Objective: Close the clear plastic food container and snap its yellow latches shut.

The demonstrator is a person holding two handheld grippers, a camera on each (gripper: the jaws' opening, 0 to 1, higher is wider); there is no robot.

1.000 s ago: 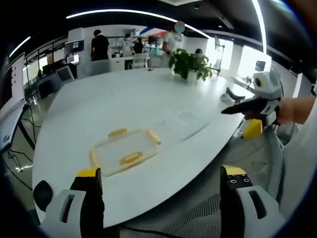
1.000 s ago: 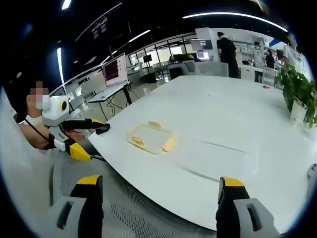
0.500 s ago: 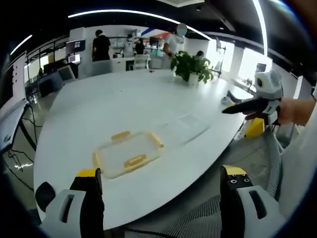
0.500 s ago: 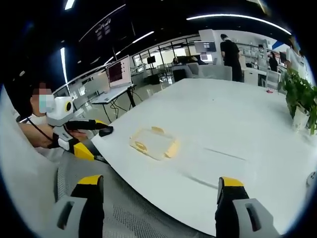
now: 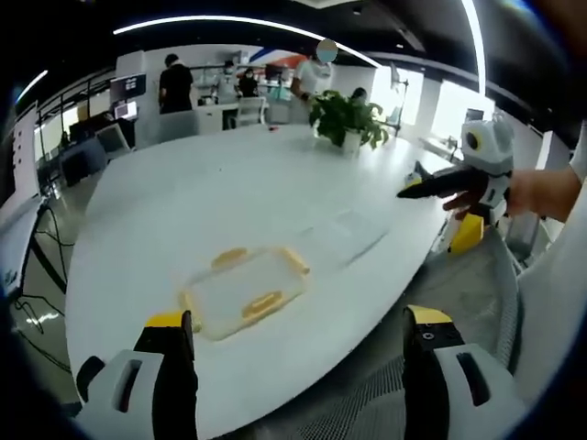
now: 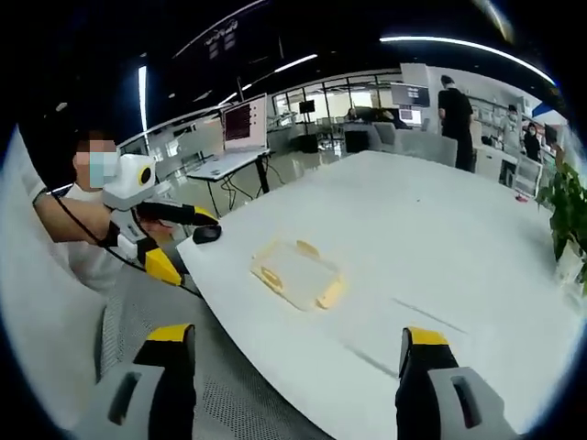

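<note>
Left gripper view: clear plastic food container (image 5: pixel 244 292) lying flat on the white tabletop (image 5: pixel 183 211), lower centre-left of frame, lid on, with yellow latches (image 5: pixel 260 304) showing along its edges. Left gripper (image 5: pixel 298 380) at the bottom edge, fingers (image 5: pixel 167 367) spread wide apart and grasping nothing, well short of the container. Right gripper (image 5: pixel 454 179) coming in at the right middle of frame, held in a hand (image 5: pixel 525 192) above the tabletop's far-right edge; cannot tell from here how its fingers stand. Potted plant (image 5: pixel 346 117) on the tabletop near upper centre, people standing by desks beyond it along the top. Right gripper view: same container (image 6: pixel 298 275) just left of centre, lying near the tabletop's (image 6: pixel 431 229) near edge. Right gripper (image 6: pixel 293 385) at the bottom, fingers (image 6: pixel 417 367) released and wide apart, empty, off the tabletop's edge. Left gripper (image 6: pixel 170 220) at middle left, held by a seated person, beside the tabletop's left corner. Monitor (image 6: pixel 246 121) on a desk in the upper-left background.
</note>
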